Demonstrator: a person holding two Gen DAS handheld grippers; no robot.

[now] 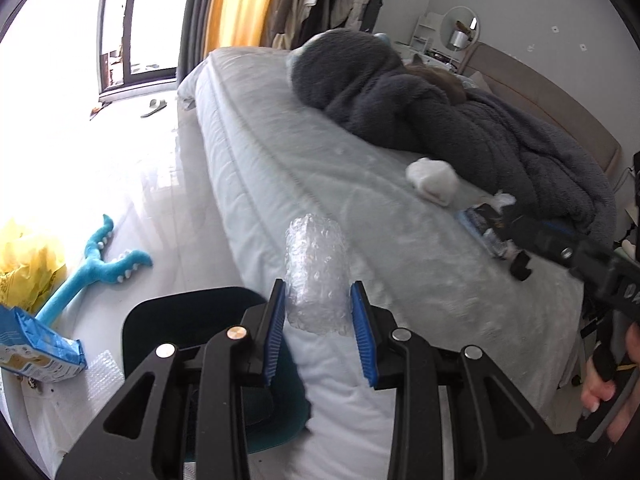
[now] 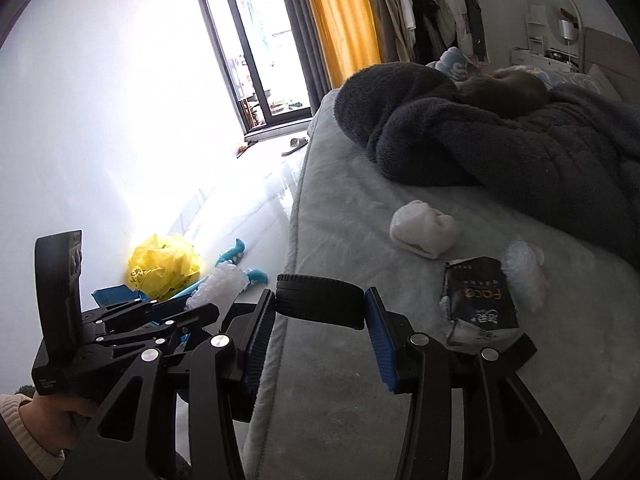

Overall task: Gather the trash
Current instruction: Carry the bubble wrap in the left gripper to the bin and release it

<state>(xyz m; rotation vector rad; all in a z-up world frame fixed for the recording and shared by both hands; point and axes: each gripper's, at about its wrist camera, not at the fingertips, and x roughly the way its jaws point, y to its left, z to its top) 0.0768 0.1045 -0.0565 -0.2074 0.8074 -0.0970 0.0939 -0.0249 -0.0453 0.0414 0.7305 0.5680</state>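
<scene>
The left gripper (image 1: 318, 308) is clamping crinkled clear bubble wrap (image 1: 316, 276), the right gripper (image 2: 320, 312) a ribbed black wheel (image 2: 320, 298), over a grey bed (image 2: 360, 360) with a window (image 2: 256, 60) at eleven o'clock.

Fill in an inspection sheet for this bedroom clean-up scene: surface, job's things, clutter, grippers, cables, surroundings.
Surface: pale grey bed mattress, rumpled dark grey fleece blanket on it.
Job's things: clear bubble-wrap roll; black ribbed rubber piece; torn black snack packet and white crumpled wad on the bed.
Clutter: yellow plastic bag, blue plush toy, blue wipes pack on the floor.
Grippers: left hand-held gripper shut on the bubble wrap; right hand-held gripper shut on the rubber piece.
Cables: nothing seen.
Surroundings: orange curtain, hanging clothes.
</scene>
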